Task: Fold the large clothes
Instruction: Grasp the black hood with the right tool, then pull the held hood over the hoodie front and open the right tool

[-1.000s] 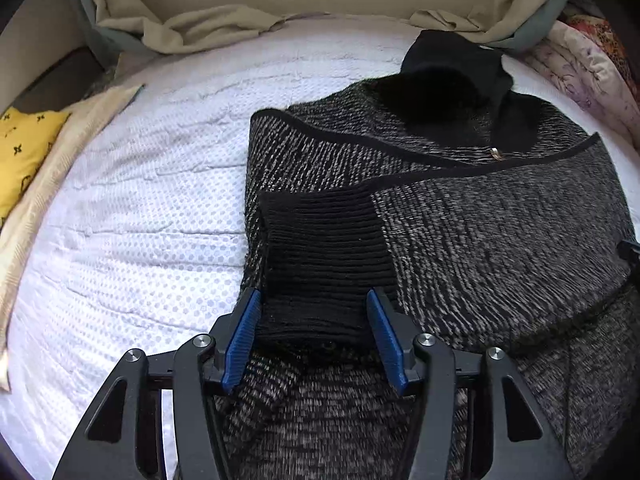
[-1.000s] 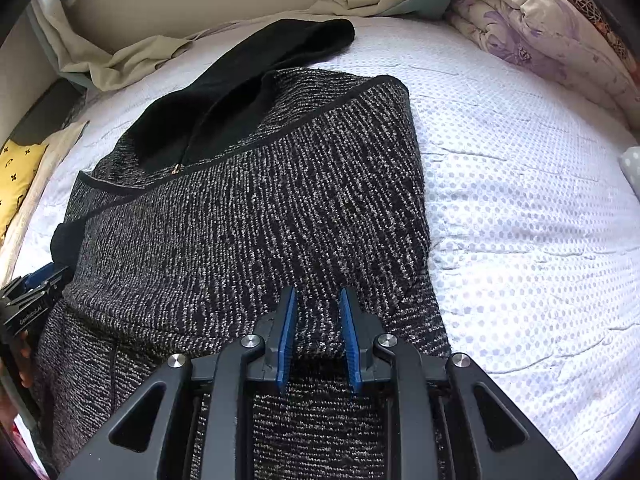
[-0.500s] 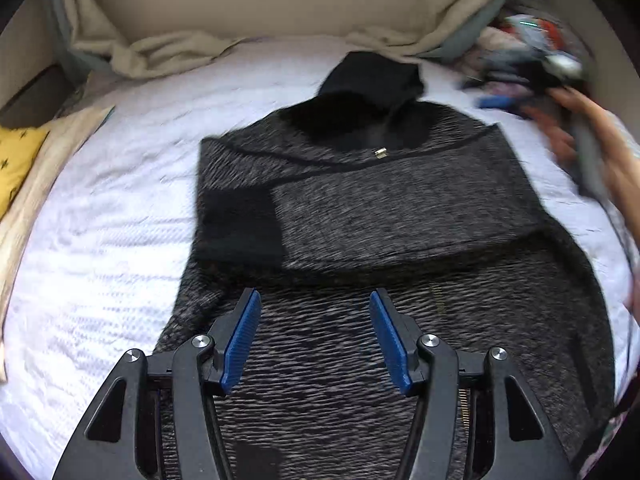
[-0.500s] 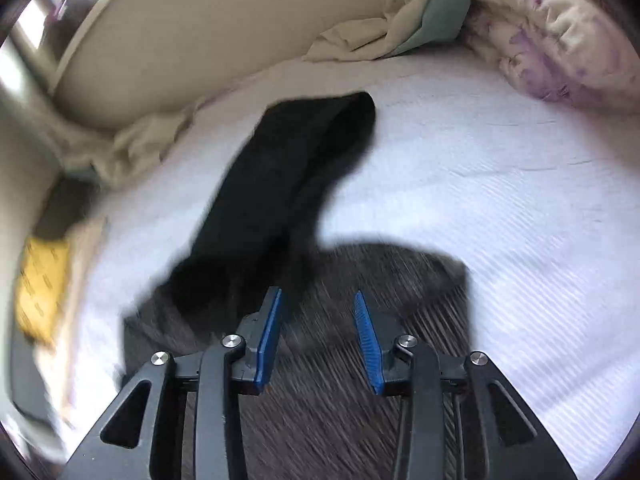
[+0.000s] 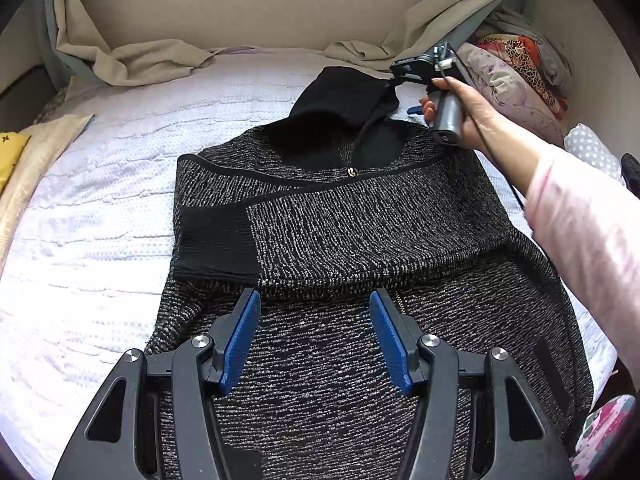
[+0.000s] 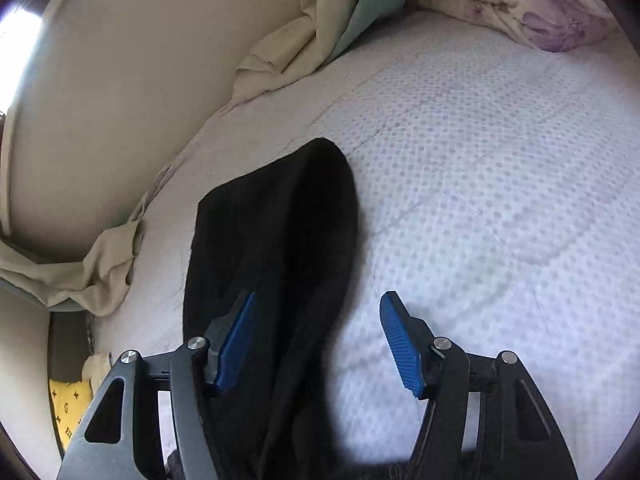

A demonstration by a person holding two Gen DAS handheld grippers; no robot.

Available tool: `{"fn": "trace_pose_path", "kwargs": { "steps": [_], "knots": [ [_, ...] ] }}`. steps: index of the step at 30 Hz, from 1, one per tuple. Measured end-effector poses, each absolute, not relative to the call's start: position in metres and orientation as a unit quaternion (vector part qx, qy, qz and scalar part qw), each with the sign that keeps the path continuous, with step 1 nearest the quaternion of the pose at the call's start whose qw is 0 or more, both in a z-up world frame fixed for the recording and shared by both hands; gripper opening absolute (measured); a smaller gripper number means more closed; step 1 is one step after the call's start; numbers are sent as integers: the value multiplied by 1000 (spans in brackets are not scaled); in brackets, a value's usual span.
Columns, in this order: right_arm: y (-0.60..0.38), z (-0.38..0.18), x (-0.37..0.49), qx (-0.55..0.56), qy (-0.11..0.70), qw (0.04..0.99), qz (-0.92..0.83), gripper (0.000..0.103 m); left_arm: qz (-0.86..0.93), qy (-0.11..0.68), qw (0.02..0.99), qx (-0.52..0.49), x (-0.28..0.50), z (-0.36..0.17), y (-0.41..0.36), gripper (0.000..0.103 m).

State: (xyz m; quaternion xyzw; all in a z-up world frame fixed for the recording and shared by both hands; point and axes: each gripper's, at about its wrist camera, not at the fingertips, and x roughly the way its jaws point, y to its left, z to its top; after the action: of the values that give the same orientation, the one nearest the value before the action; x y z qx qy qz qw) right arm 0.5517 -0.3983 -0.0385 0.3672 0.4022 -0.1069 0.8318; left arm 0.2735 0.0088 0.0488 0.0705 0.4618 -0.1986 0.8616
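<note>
A black-and-grey knit hooded jacket (image 5: pixel 360 232) lies flat on the white bed (image 5: pixel 100 208). One sleeve is folded across its chest, with the black cuff (image 5: pixel 216 244) at the left. Its black hood (image 5: pixel 344 96) points toward the headboard. My left gripper (image 5: pixel 314 340) is open and empty above the jacket's lower part. My right gripper (image 6: pixel 316 340) is open, with the hood (image 6: pixel 276 240) lying between and under its fingers. It also shows in the left wrist view (image 5: pixel 424 68), held by a hand at the hood's right edge.
A beige headboard (image 5: pixel 260 4) with crumpled beige sheets (image 5: pixel 132 60) runs along the back. A floral quilt (image 5: pixel 516 84) is piled at the right. A yellow cushion (image 5: pixel 10 156) and a cream cloth lie at the bed's left edge.
My left gripper let go of the sleeve cuff and drew back toward the hem. My right gripper opened, left the jacket's side and moved up to the hood.
</note>
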Motion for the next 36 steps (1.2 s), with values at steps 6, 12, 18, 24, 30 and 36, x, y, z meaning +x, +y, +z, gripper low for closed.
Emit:
{"fn": "trace_pose_path", "kwargs": {
  "steps": [6,12,18,24,30,36],
  "knots": [
    [-392,-56,577,371,398,833,-96,61,-193,473,856,79,278,38,9,62],
    [-384,-60,601,354,391,844,-95,39,-176,494,848,76,288,21,16,62],
    [-375,-56,610,325,397,855,-79,8,-153,506,845,77,296,9,21,62],
    [-360,-23,593,290,366,882,-61,6,-128,518,843,64,305,2,32,62],
    [-335,32,546,231,321,918,-15,5,-113,518,847,39,307,9,44,62],
    [-302,75,485,185,284,941,16,5,-110,503,857,33,306,25,49,62]
  ]
}}
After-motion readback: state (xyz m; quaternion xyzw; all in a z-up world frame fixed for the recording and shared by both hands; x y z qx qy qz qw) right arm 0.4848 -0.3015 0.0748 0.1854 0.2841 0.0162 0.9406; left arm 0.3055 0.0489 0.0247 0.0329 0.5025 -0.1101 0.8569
